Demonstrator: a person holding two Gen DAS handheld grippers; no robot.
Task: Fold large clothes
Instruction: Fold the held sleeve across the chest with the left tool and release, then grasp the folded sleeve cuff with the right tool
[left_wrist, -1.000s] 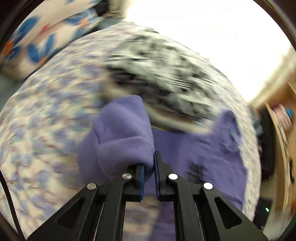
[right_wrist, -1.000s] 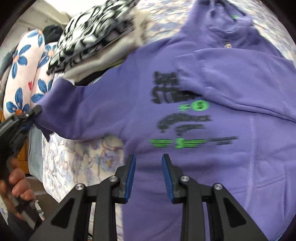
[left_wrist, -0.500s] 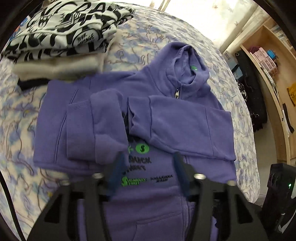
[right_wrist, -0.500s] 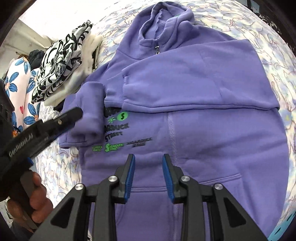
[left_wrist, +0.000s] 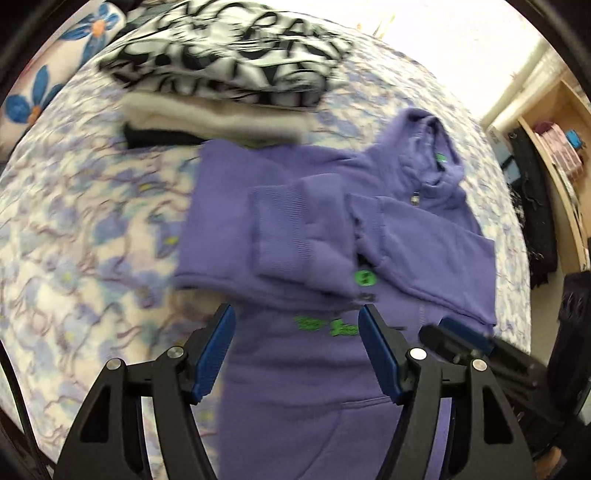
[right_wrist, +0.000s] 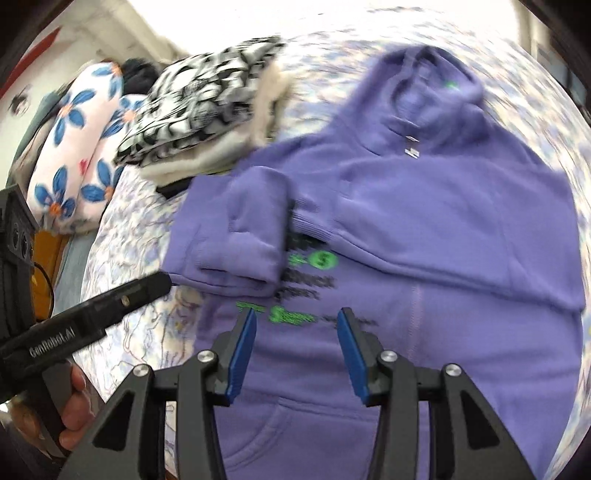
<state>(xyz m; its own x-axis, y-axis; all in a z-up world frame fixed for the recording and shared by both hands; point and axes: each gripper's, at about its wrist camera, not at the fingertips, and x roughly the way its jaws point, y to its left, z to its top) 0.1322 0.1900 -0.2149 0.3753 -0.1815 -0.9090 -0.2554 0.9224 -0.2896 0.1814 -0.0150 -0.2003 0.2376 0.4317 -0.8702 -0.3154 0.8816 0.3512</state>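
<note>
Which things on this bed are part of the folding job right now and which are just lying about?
Part of the job:
- purple hoodie, both sleeves folded across its chest
- left gripper, opening, nothing between its fingers
- right gripper, opening, also empty

Just lying about:
- black-and-white patterned garment on the stack
- cream garment beneath it
- flowered pillow
- shelf

I see a purple hoodie with green and black print, a black-and-white patterned garment, a blue-flowered white pillow, and a pale blue-patterned bedsheet.

"GenRobot.AI" on left tongs; green "$" on hoodie.
</note>
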